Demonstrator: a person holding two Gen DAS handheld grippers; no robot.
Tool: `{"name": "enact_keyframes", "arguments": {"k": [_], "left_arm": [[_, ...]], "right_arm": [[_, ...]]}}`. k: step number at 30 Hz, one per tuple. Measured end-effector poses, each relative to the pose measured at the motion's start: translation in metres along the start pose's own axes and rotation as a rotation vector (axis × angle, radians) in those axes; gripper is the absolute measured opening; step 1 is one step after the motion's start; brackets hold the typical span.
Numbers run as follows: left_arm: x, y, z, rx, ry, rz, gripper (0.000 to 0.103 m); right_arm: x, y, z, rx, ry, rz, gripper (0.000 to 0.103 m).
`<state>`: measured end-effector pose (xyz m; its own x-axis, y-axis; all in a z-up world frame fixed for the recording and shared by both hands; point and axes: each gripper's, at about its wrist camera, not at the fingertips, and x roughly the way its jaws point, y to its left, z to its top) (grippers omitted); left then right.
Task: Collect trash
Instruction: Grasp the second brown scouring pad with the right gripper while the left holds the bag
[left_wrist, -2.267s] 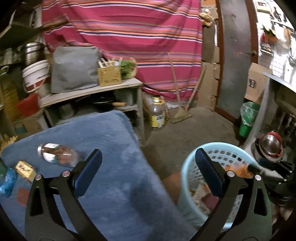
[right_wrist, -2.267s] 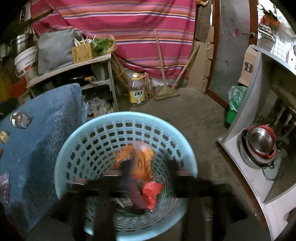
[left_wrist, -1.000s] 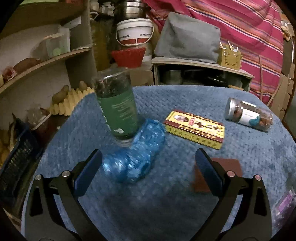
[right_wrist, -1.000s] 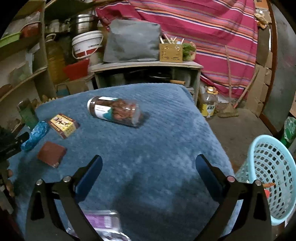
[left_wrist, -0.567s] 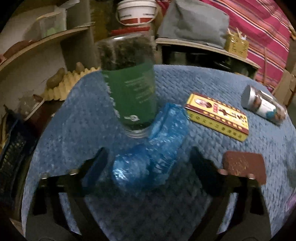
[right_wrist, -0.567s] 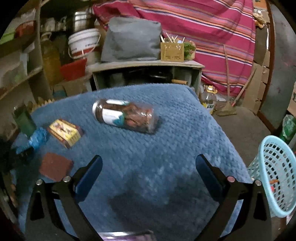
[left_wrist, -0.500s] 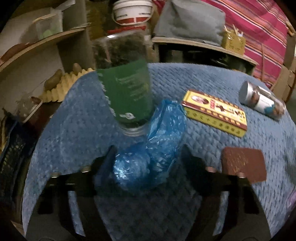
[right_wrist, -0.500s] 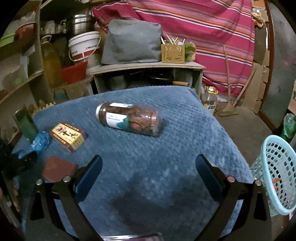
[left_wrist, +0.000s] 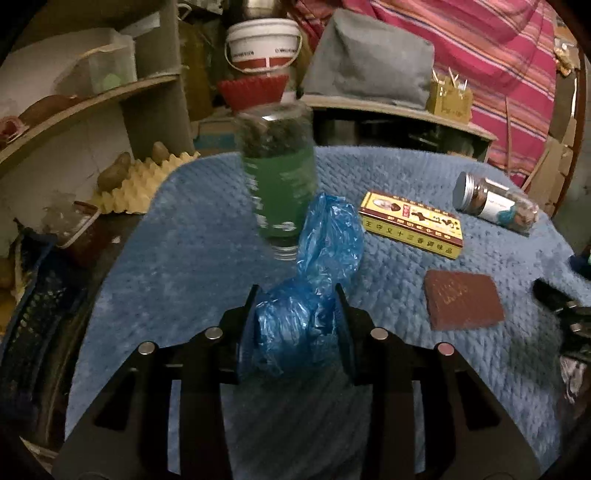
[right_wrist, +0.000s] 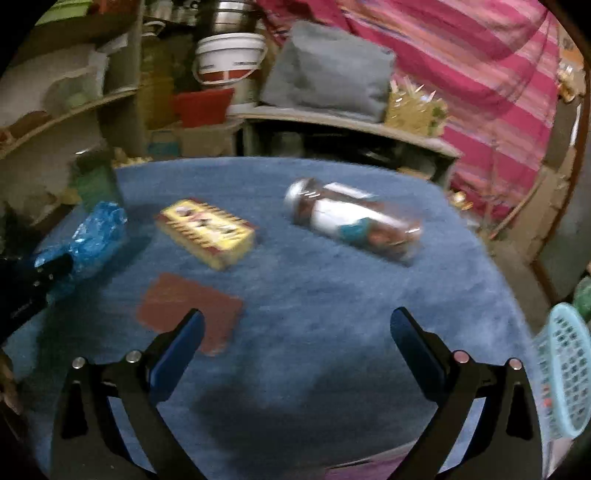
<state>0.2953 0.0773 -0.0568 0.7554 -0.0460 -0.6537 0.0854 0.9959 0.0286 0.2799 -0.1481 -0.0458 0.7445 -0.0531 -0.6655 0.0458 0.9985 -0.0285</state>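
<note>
A crumpled blue plastic bag (left_wrist: 325, 240) lies on the blue blanket (left_wrist: 184, 258), leaning against an upright green-labelled jar (left_wrist: 279, 177). My left gripper (left_wrist: 297, 299) has the bag's near end between its jaws, which are closing, and both pads press into the plastic. The right wrist view shows the same bag (right_wrist: 92, 232) at far left, with the left gripper's dark fingers (right_wrist: 37, 280) on it. My right gripper (right_wrist: 295, 325) hangs open over the blanket with nothing between its fingers, its left finger just over a flat brown pad (right_wrist: 188, 306).
A yellow box (right_wrist: 207, 230) and a clear jar lying on its side (right_wrist: 354, 221) rest further back on the blanket. The pale blue basket (right_wrist: 565, 376) stands off the table's right edge. Shelves, a white bucket (left_wrist: 264, 44) and a low bench crowd the back.
My left gripper moved in on the blue bag and its jaws came together around it. The right gripper swung left over the blanket, so the basket slid to the view's right edge.
</note>
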Motion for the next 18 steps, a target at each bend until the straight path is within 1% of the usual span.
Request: {"name": "enact_keyframes", "arguments": {"k": [2,6,11,18], "left_arm": [[-0.009,0.013,-0.002,-0.018,-0.012,0.004,0.036],[-0.020,0.042,-0.005,-0.061,-0.025,0.006,0.036],[-0.031,0.071,-0.012,-0.083,-0.037,0.037,0.036],[-0.033,0.089,-0.018,-0.102,-0.016,0.049,0.036]], "right_arm": [[0.004,0.011,-0.002,0.007,0.022,0.031,0.098],[0.013,0.036,-0.005,0.016,0.045,0.040,0.098],[0.029,0.057,-0.009,0.055,0.095,0.064,0.098],[0.045,0.077,-0.011,0.020,0.137,0.029,0.098]]}}
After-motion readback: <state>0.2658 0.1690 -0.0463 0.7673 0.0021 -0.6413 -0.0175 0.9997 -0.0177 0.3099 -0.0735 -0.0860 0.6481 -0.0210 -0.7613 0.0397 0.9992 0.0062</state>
